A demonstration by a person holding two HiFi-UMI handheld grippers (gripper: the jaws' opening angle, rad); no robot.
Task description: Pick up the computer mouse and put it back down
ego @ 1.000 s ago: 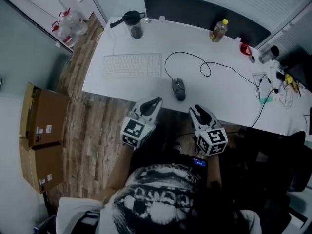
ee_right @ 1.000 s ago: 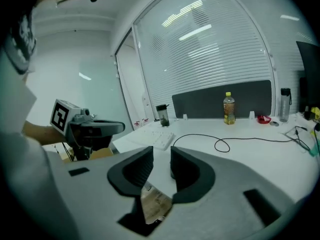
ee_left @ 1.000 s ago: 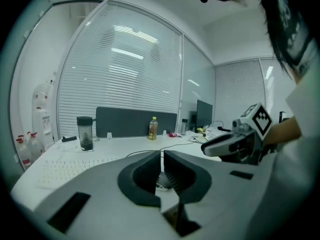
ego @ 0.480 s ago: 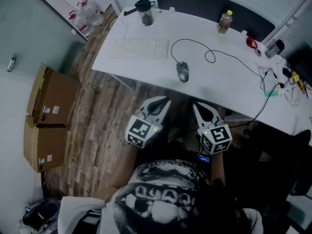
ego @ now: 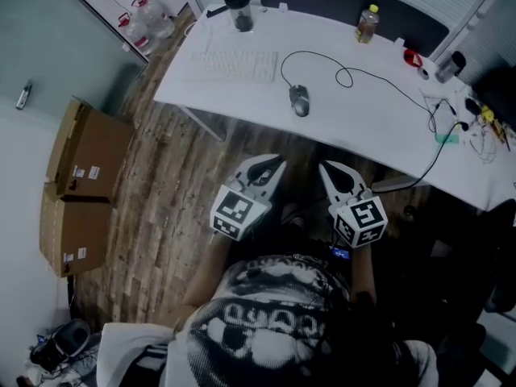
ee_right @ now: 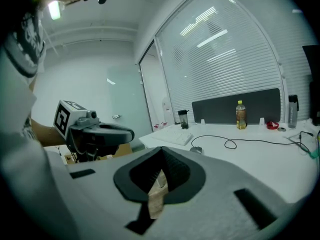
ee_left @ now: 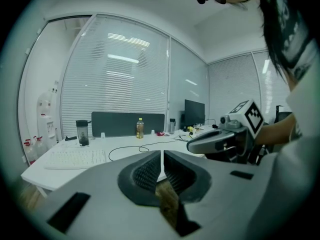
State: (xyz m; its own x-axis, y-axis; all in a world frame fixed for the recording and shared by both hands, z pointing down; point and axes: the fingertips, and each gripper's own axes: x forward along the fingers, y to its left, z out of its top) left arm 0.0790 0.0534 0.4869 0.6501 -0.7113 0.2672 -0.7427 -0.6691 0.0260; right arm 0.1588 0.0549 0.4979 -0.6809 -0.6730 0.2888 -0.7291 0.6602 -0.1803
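Note:
The dark computer mouse (ego: 299, 100) lies on the white desk (ego: 371, 127), its black cable looping off to the right. In the right gripper view the mouse (ee_right: 196, 149) is small and far ahead. Both grippers hang over the wooden floor, well short of the desk's front edge. My left gripper (ego: 270, 162) has its jaws together with nothing between them, and its pads (ee_left: 150, 171) meet along a thin line. My right gripper (ego: 326, 168) is also shut and empty. The jaws hide the mouse in the left gripper view.
A white keyboard (ego: 231, 65) lies left of the mouse, a black tumbler (ego: 240, 10) and a yellow-capped bottle (ego: 367, 25) stand at the desk's back. Cables and small items (ego: 459, 119) crowd the desk's right end. Cardboard boxes (ego: 85, 156) stand on the floor at left.
Both grippers have drawn back from the desk's edge, out over the floor. The mouse has stayed where it lay on the desk.

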